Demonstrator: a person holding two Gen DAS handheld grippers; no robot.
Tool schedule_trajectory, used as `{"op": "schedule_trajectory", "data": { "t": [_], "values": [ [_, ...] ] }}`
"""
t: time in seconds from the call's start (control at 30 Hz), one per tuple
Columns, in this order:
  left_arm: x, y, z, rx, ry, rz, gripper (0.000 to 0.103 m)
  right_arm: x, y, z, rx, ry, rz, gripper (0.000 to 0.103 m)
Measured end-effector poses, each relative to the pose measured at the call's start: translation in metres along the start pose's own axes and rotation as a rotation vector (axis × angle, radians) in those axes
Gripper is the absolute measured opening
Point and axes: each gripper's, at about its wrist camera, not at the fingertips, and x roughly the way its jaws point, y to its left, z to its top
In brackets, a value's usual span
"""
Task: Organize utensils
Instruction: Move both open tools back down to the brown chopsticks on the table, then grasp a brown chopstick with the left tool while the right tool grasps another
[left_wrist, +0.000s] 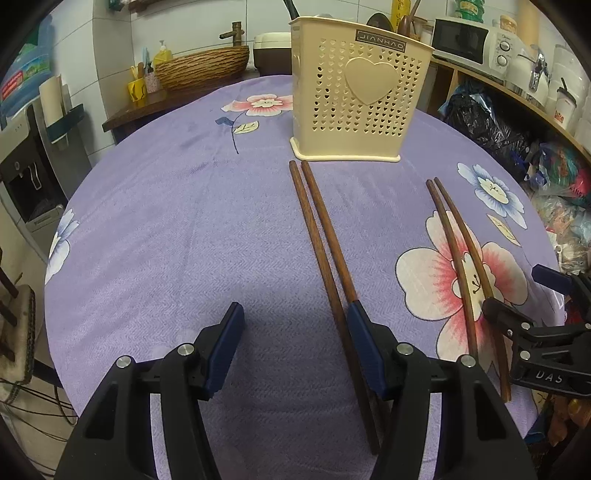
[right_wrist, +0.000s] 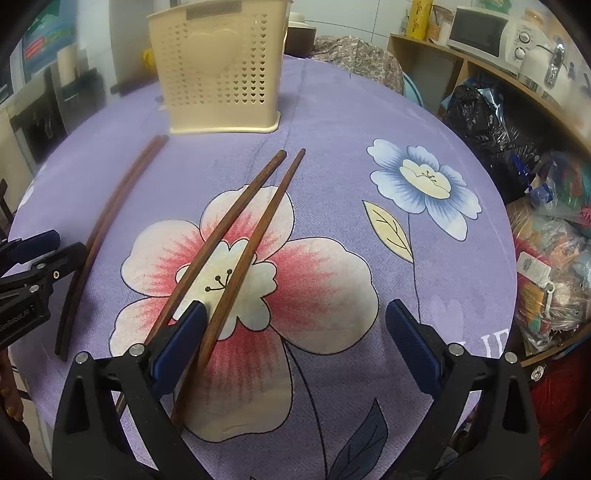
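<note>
The left gripper (left_wrist: 295, 350) stands with its jaws apart and nothing pinched; one pair of brown chopsticks (left_wrist: 325, 258) runs along the inner face of its right finger rather than between the pads. The right gripper (right_wrist: 299, 339) is spread wide over the second pair of chopsticks (right_wrist: 236, 243). One stick lies inside the gap just beside the left pad, the other passes under that finger, and neither is squeezed.

The sorting looks barely begun. Both pairs lie flat on the cloth, well short of the cream perforated holder (left_wrist: 354, 96), which stands upright at the far side. Dark handles seem to poke from its top, though they are too blurred to name. Each pair has yet to be gripped, lifted and dropped in.

The table wears a purple floral cloth (left_wrist: 166, 221). Around it are a woven basket (left_wrist: 203, 66), a microwave (left_wrist: 461, 40) on a wooden shelf, and bulging bags on the right.
</note>
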Motion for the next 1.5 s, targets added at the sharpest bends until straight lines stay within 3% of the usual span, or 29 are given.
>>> {"op": "schedule_trajectory", "data": {
  "t": [0.63, 0.97, 1.2, 1.27, 1.4, 1.5],
  "values": [
    [0.008, 0.036, 0.014, -0.052, 0.012, -0.002, 0.058, 0.011, -0.046, 0.003, 0.089, -0.002, 0.035, 0.096],
    [0.027, 0.040, 0.050, -0.058, 0.026, -0.030, 0.058, 0.007, -0.052, 0.042, 0.084, -0.079, 0.127, 0.093],
    [0.048, 0.033, 0.072, -0.029, 0.049, -0.020, 0.052, 0.033, -0.040, 0.074, 0.062, -0.030, 0.173, 0.064],
    [0.054, 0.032, 0.077, -0.036, 0.056, -0.020, 0.050, 0.041, -0.034, 0.082, 0.042, -0.015, 0.162, 0.059],
    [0.060, 0.030, 0.085, -0.044, 0.060, -0.020, 0.046, 0.056, -0.023, 0.093, 0.022, 0.017, 0.127, 0.039],
    [0.064, 0.028, 0.090, -0.035, 0.063, -0.013, 0.042, 0.064, -0.020, 0.099, 0.020, 0.029, 0.123, 0.034]
  ]
}}
